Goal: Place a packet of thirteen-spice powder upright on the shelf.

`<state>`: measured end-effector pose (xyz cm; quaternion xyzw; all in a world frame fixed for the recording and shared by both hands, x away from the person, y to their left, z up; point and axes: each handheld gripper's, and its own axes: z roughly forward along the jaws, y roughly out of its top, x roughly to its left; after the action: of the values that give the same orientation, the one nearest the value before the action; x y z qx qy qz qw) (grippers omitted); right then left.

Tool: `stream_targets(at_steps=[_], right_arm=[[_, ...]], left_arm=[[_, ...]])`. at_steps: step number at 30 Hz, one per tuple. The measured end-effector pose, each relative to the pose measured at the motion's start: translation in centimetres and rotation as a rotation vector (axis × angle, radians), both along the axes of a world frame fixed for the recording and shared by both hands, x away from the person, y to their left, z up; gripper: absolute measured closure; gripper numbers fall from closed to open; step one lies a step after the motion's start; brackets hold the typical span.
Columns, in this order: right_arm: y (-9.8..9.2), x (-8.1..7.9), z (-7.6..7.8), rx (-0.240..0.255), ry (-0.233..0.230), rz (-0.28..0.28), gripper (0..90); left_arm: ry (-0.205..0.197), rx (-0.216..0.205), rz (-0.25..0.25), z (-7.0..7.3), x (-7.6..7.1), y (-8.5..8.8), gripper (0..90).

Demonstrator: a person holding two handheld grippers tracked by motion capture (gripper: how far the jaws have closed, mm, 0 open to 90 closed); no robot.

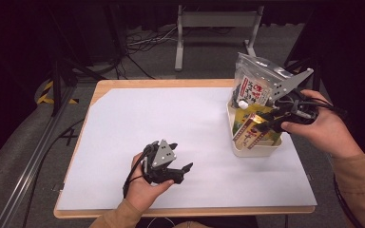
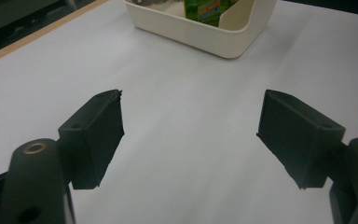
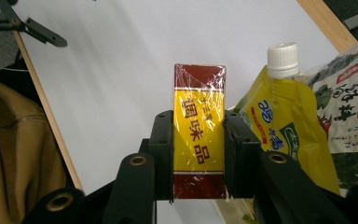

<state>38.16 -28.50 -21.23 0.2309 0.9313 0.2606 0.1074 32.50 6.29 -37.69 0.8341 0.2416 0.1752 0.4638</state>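
Two grippers are at work over a worktop (image 1: 123,88) covered by a white sheet (image 1: 180,142). On the person's right, the right gripper (image 1: 266,122) has its fingers (image 3: 163,149) clamped on the two long sides of a red and yellow box (image 3: 199,128) wrapped in clear film; the pads press flat against the yellow band with its printed characters. In the high view that box (image 1: 249,133) stands tilted in the near part of a cream bin (image 1: 256,151) at the right side of the sheet. Just beside the box in the bin are a yellow pouch (image 3: 284,121) with a white screw cap (image 3: 282,59) and a clear bag (image 1: 254,83) with a printed label, which rises above the bin's rim. The left gripper (image 1: 183,172) is low over the near middle of the sheet, well apart from the bin, its fingers (image 2: 98,135) spread wide with nothing but bare sheet between them. In the left gripper view the bin (image 2: 200,32) lies ahead, a green packet (image 2: 207,9) showing inside it.
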Motion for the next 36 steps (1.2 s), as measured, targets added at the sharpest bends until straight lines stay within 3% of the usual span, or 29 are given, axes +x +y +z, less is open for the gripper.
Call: stream_targets(at_steps=[4,15,28,36], right_arm=[[-0.3,0.3,0.1,-0.044,-0.040,0.026,68.6],[-1.3,1.0,-0.1,-0.079,-0.065,0.061,68.5],[-1.5,1.8,-1.1,-0.162,-0.090,0.126,68.4],[-1.6,2.5,-1.7,-0.196,-0.072,0.161,68.4]], left_arm=[[0.006,0.002,0.007,0.1,0.2,0.6,22.6],[0.056,0.017,0.013,-0.1,0.7,1.8,21.7],[0.075,0.006,0.028,-0.1,1.0,2.7,21.3],[0.080,-0.002,0.039,0.0,1.2,3.3,21.3]])
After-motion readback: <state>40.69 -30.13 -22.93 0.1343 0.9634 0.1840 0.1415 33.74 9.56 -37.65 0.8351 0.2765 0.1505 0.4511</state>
